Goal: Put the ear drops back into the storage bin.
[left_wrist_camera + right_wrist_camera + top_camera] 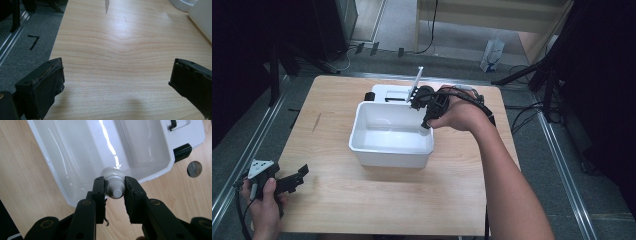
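Note:
My right gripper (428, 121) (114, 185) is shut on the ribbed cap of a small white tube (112, 173) (425, 131). The tube hangs at the right rim of a white plastic tub (392, 152) (62, 157) in the middle of the table. The tub's inside looks bare and glossy. The tube's body past its rounded shoulder is hidden from me. My left gripper (303, 176) (116, 82) rests near the table's front left corner, open, with only bare wood between its jaws.
Behind the tub lies a white lid or case (387, 92) (185, 132) with black latches (182, 151). A round hole (194, 168) marks the wooden table (452, 190) beside it. Metal rails (562, 165) and cables run along the floor on both sides.

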A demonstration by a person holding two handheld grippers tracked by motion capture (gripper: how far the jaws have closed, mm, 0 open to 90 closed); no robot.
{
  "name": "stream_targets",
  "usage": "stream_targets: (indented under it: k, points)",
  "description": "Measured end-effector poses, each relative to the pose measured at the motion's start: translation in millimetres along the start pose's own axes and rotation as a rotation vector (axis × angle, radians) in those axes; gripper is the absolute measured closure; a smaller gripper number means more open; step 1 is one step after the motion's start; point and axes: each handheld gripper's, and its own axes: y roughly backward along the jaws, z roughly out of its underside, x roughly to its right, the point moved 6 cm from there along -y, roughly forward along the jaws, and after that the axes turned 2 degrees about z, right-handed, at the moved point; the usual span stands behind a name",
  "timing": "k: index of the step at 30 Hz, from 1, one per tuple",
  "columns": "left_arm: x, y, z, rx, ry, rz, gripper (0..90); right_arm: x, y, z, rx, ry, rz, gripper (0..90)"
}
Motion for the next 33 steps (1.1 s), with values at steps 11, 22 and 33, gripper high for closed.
stream_targets:
  k: [11,22,33]
  points:
    - [0.2,-0.1,0.0,0.001,0.001,-0.001,0.2,1.3,-21.8,6.3,-0.010,-0.001,-0.005,72.5]
    - [0.1,-0.3,-0.1,0.003,0.003,0.002,0.2,0.2,-46.8,9.6,-0.021,0.030,-0.002,72.4]
    - [0.0,-0.2,-0.1,0.004,0.004,0.002,0.2,-4.7,-65.2,6.4,-0.060,0.115,0.024,72.4]
